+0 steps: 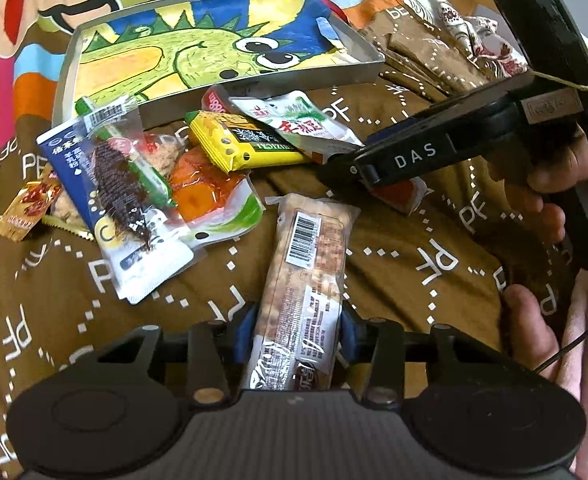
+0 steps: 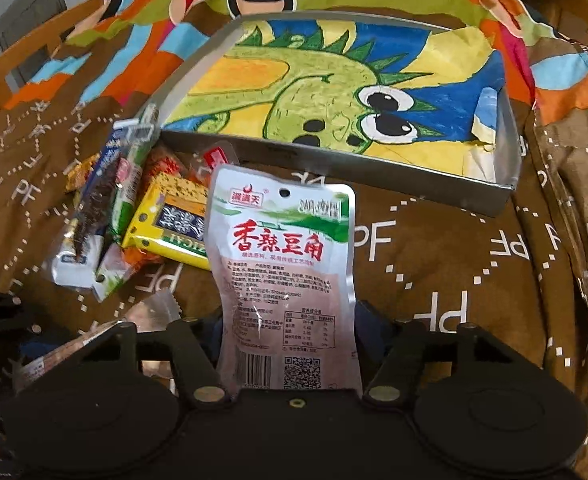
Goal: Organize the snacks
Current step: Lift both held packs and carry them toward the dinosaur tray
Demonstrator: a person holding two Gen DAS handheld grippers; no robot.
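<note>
Left wrist: snack pile (image 1: 142,184) nr tray (image 1: 214,84)

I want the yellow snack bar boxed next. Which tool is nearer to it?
Right. The right tool sits just beside the yellow snack bar, gripping a white pouch. The left tool is farther back, shut on a long peanut bar.

- left gripper (image 1: 300,332): pitched steeply down, blue pads clamped on the sides of a long snack bar (image 1: 306,280)
- right gripper (image 2: 290,328): pitched steeply down, jaws around a silver pouch (image 2: 284,264) that stands up between them
- right hand (image 1: 542,216): wrapped around that gripper's handle, fingers curled
</note>
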